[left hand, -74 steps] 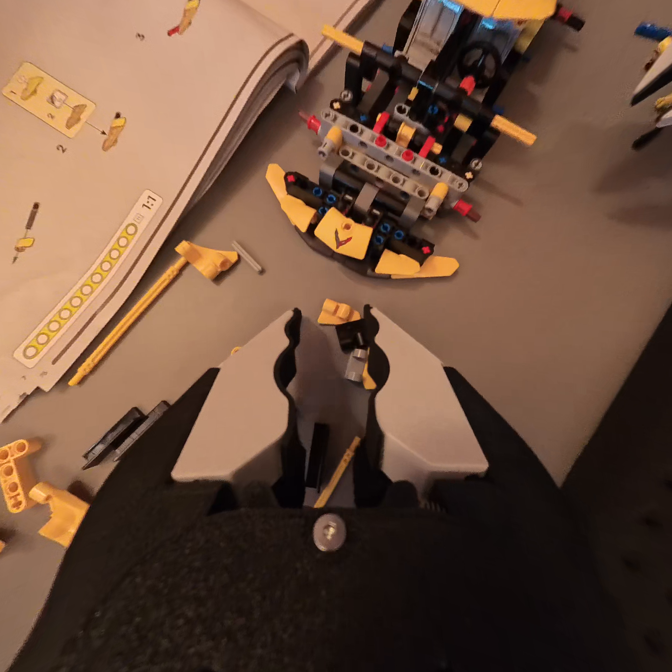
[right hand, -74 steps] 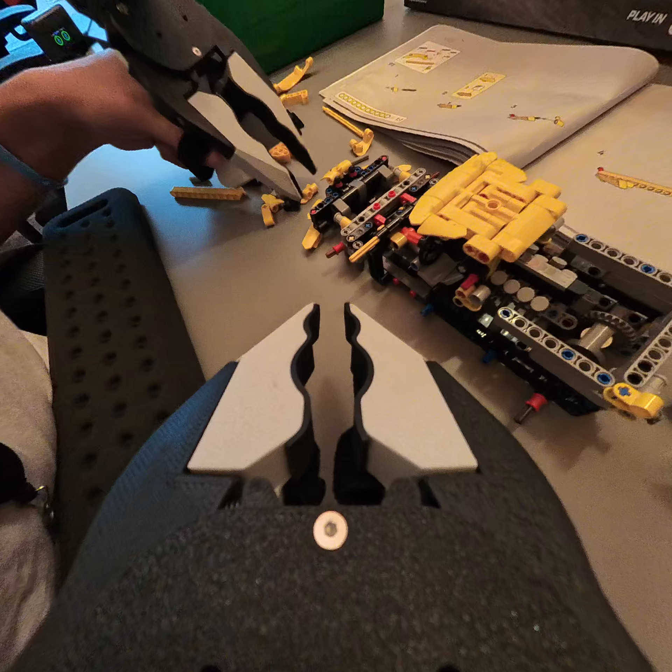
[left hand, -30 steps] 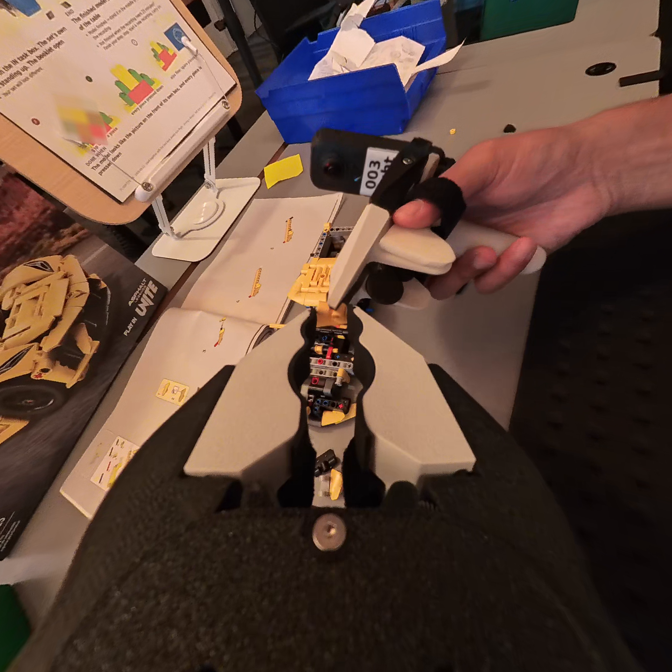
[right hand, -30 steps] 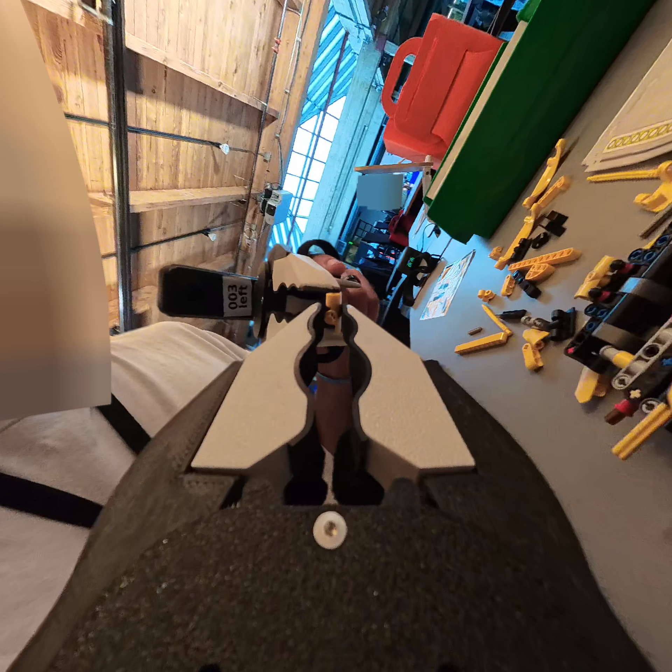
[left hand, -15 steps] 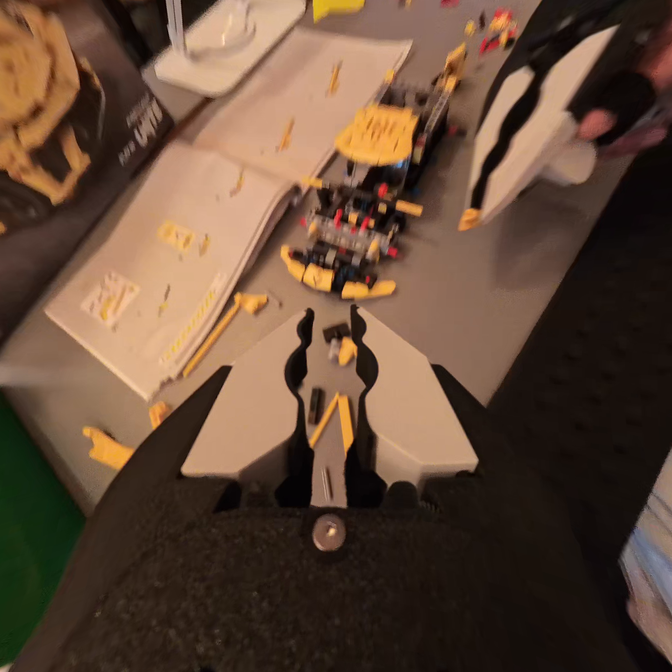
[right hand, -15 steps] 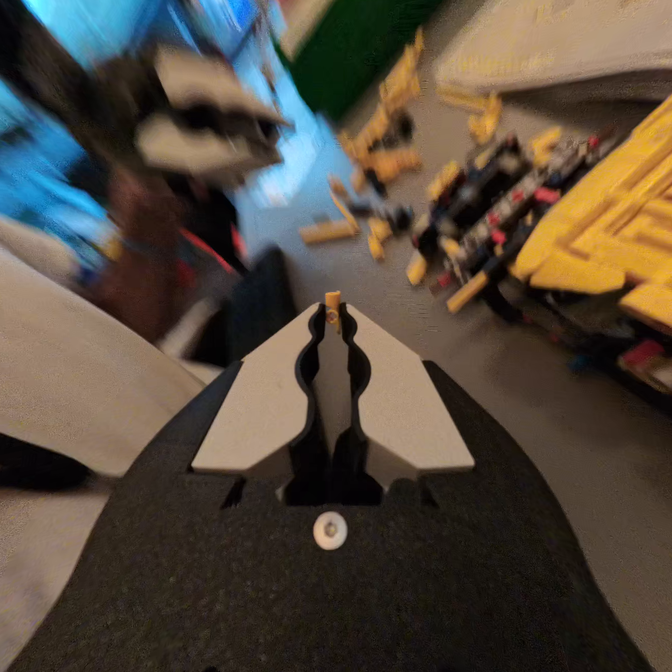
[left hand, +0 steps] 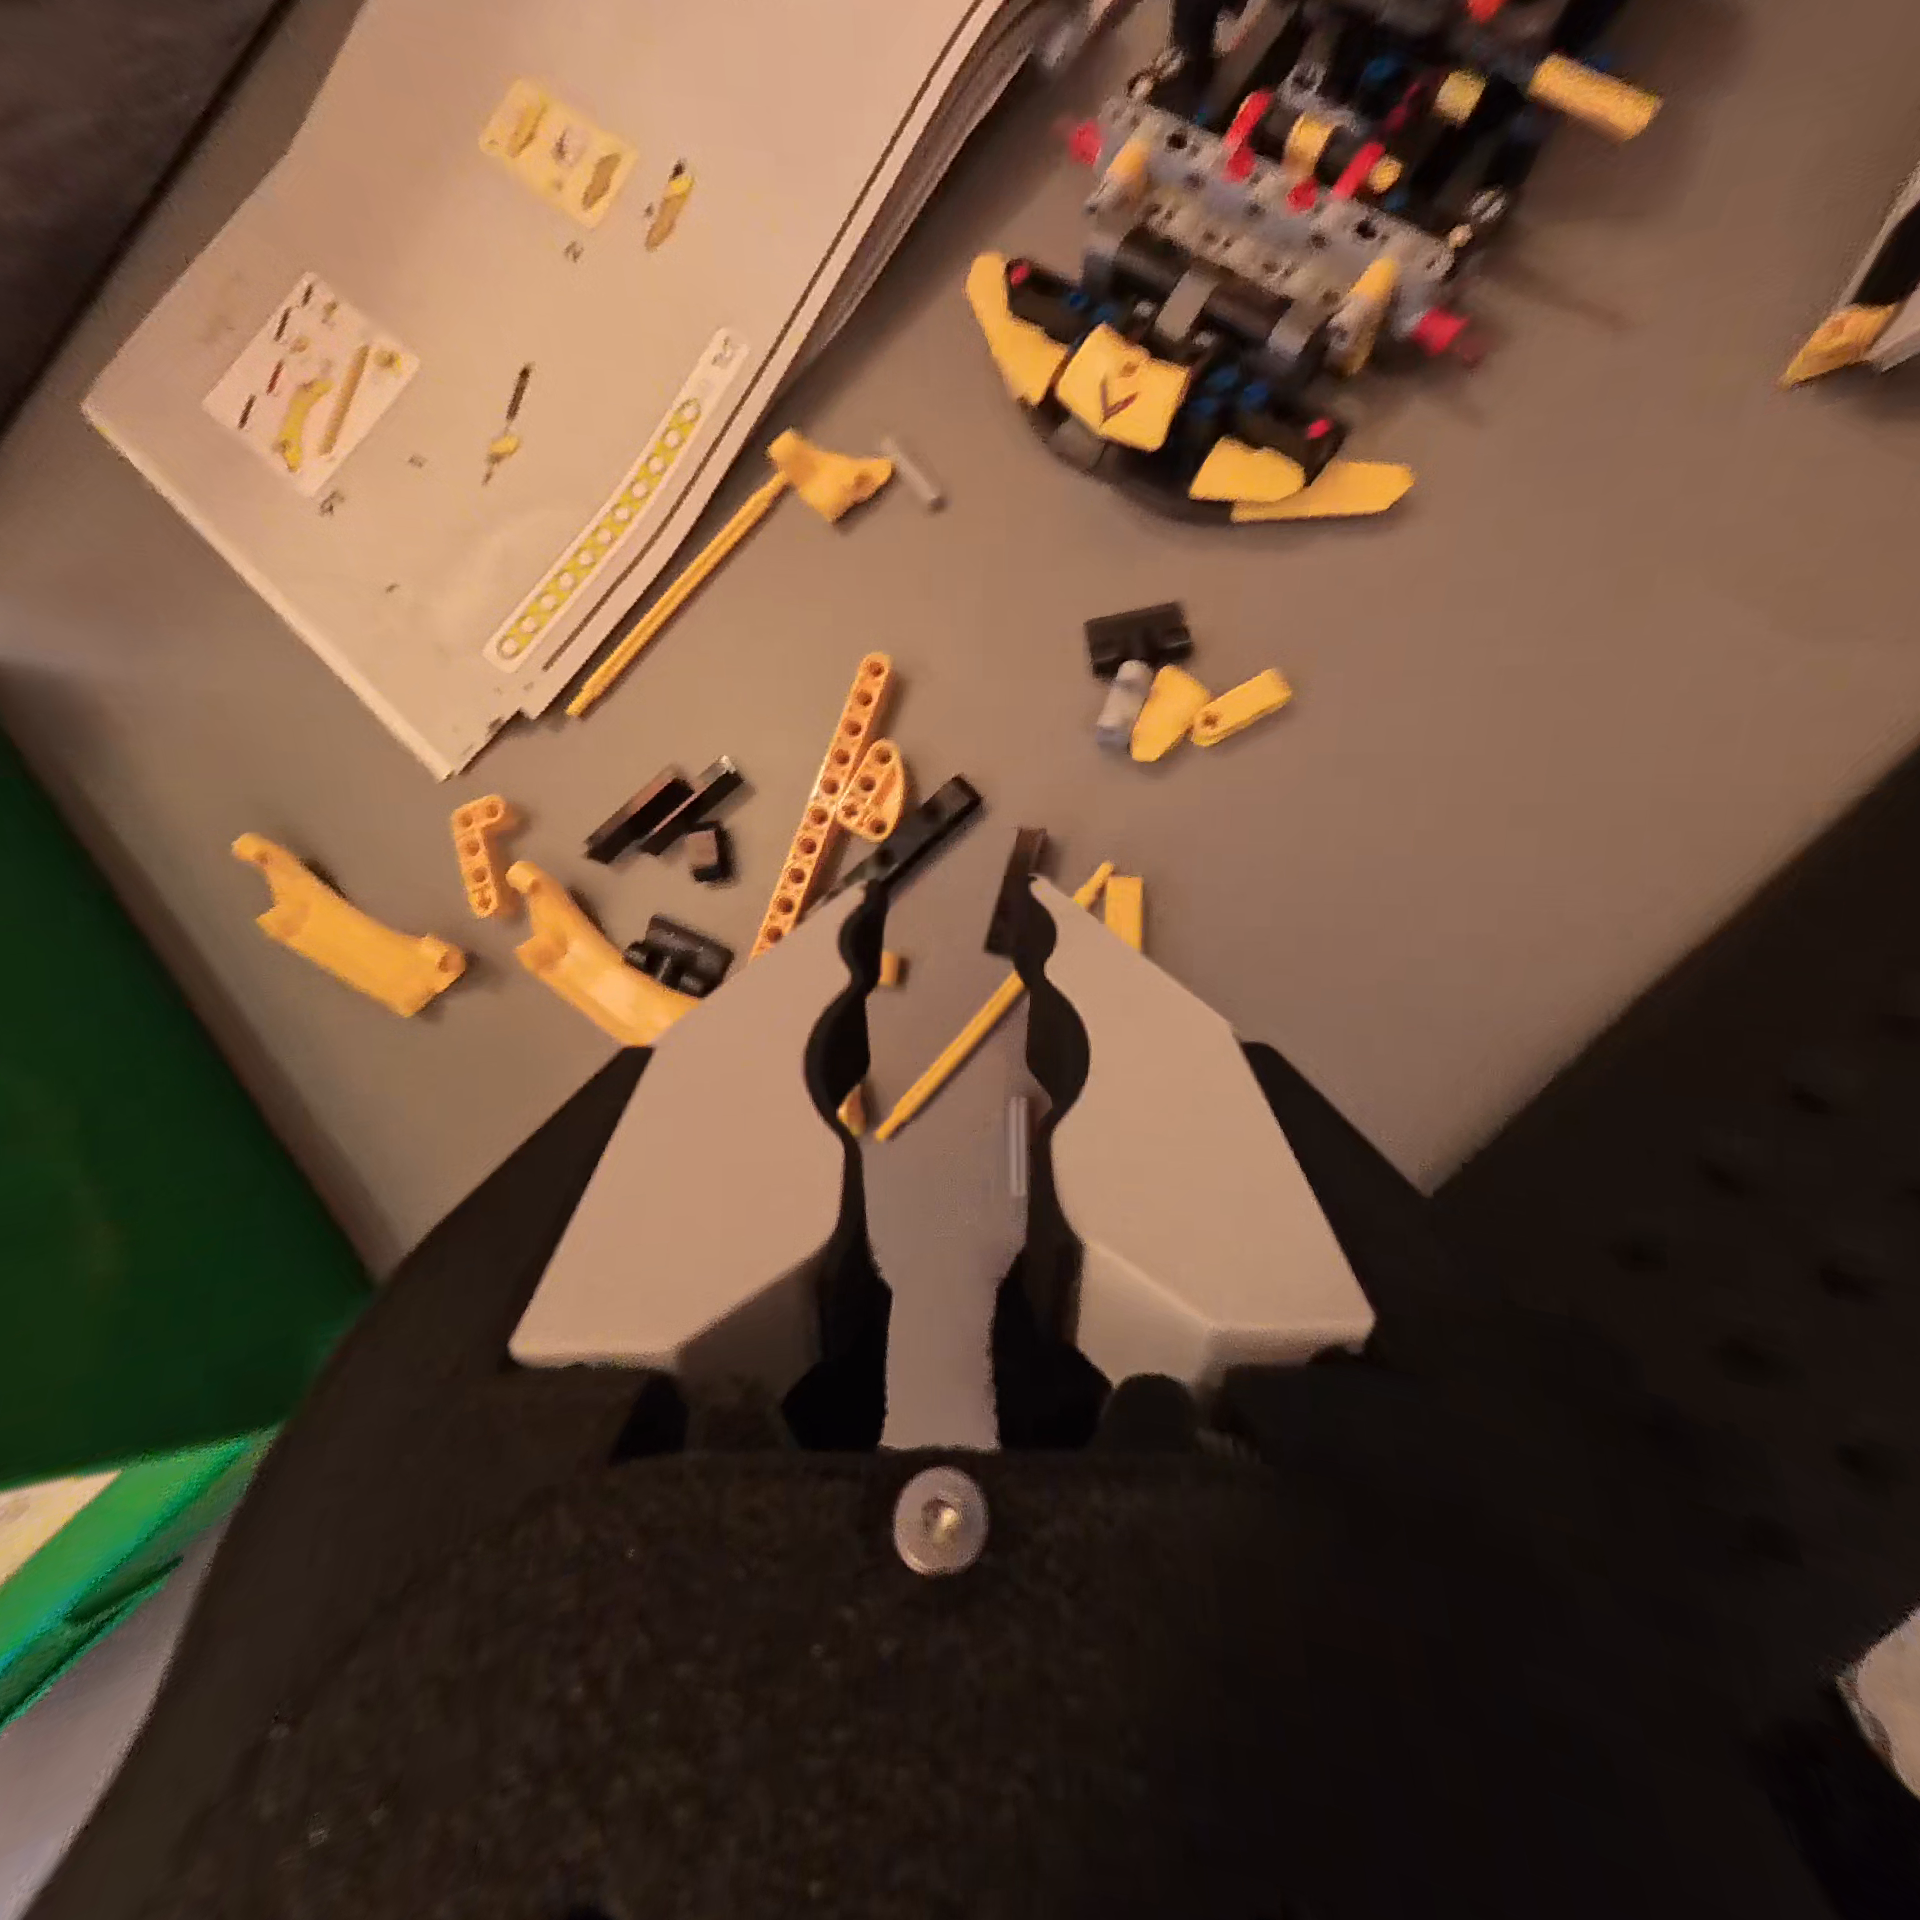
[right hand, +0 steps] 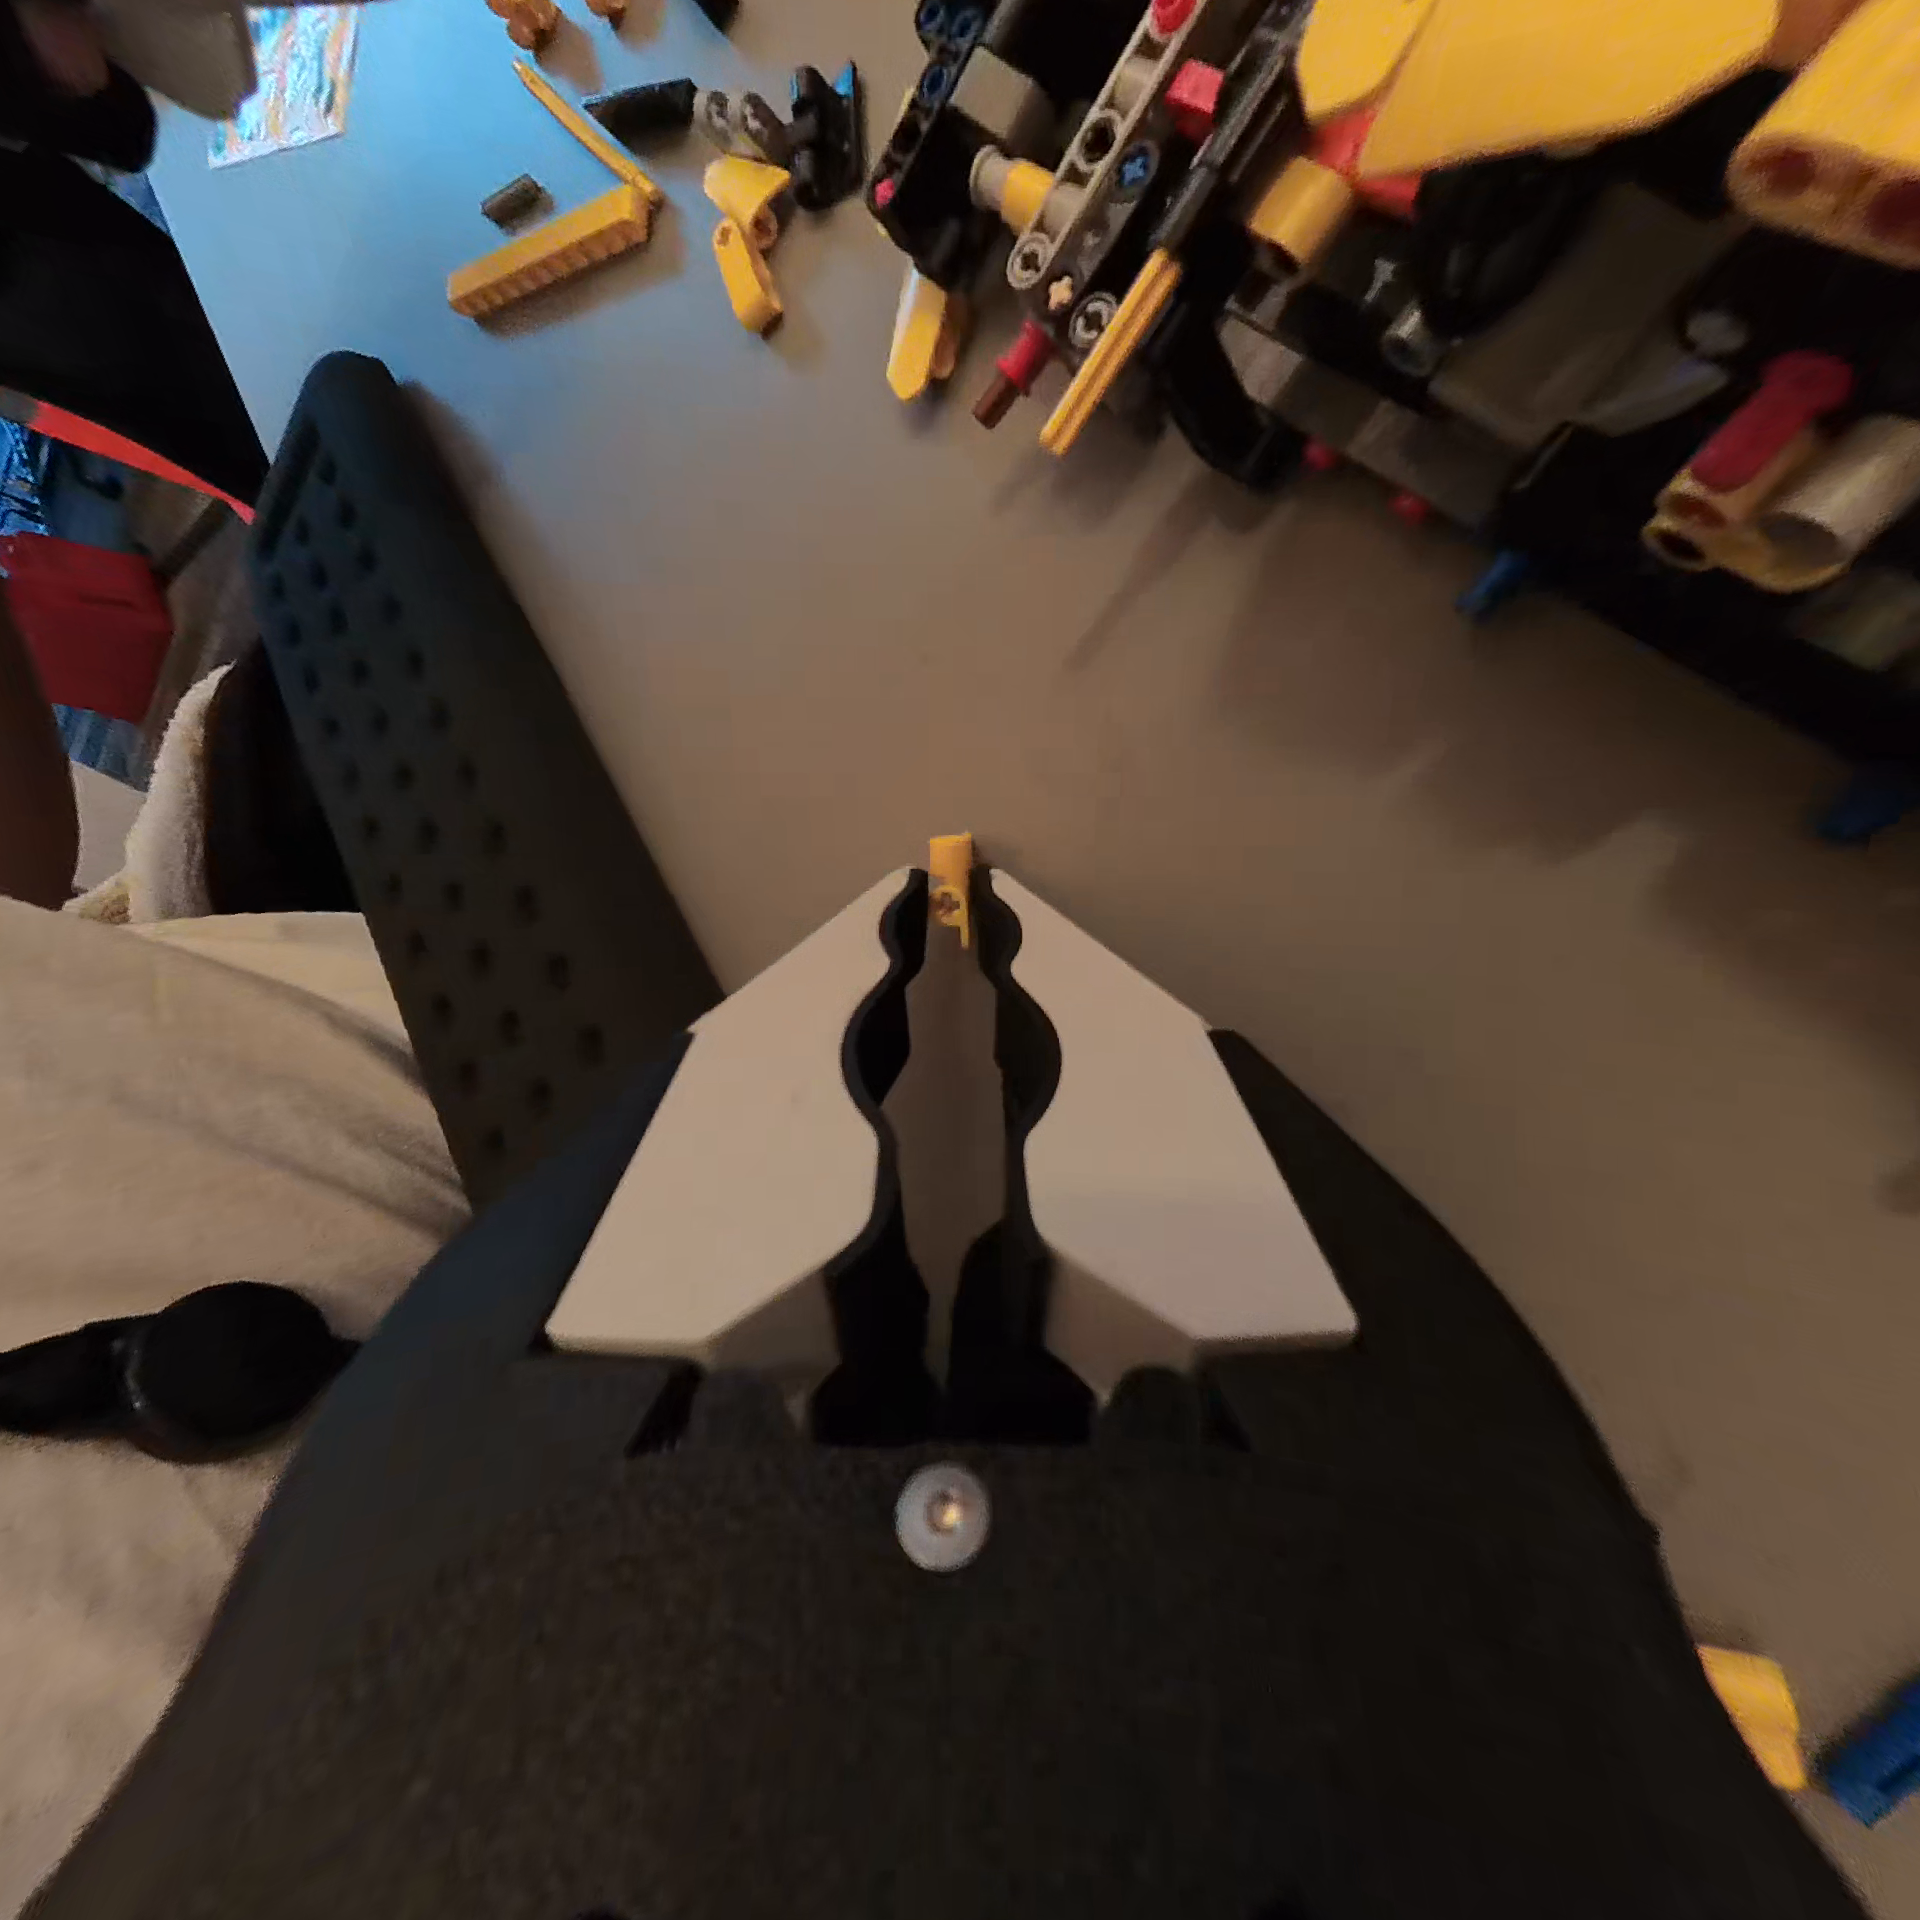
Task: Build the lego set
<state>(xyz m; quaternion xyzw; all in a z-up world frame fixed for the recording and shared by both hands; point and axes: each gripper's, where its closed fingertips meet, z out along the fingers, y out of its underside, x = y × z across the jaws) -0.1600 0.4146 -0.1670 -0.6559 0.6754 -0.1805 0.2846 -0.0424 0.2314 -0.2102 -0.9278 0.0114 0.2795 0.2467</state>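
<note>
The part-built yellow and black lego car (left hand: 1236, 270) stands at the top right of the left wrist view. It also fills the top right of the right wrist view (right hand: 1403, 229). My left gripper (left hand: 945, 894) is open and empty above a scatter of loose pieces: a long yellow beam (left hand: 831, 800), black parts (left hand: 665, 810), a thin yellow axle (left hand: 951, 1065) and a grey pin (left hand: 1016, 1143). My right gripper (right hand: 951, 883) is shut on a small yellow piece (right hand: 949, 857) and holds it low over the grey table (right hand: 1143, 779), in front of the car. That gripper's tip shows at the right edge of the left wrist view (left hand: 1860, 332).
The open instruction booklet (left hand: 499, 312) lies left of the car. A green box (left hand: 114, 1143) stands at the table's left edge. More yellow and black pieces (right hand: 561, 244) lie left of the car. A black perforated surface (right hand: 416, 727) borders the table's near edge. My right fingertips sit around 25 cm from my left ones. To the thin yellow axle (left hand: 951, 1065): left tips about 6 cm, right tips about 25 cm.
Both grippers were raised and facing each other, and the small yellow piece ended up in the right one. Both have since come down: the left over the loose pieces, the right near the car.
</note>
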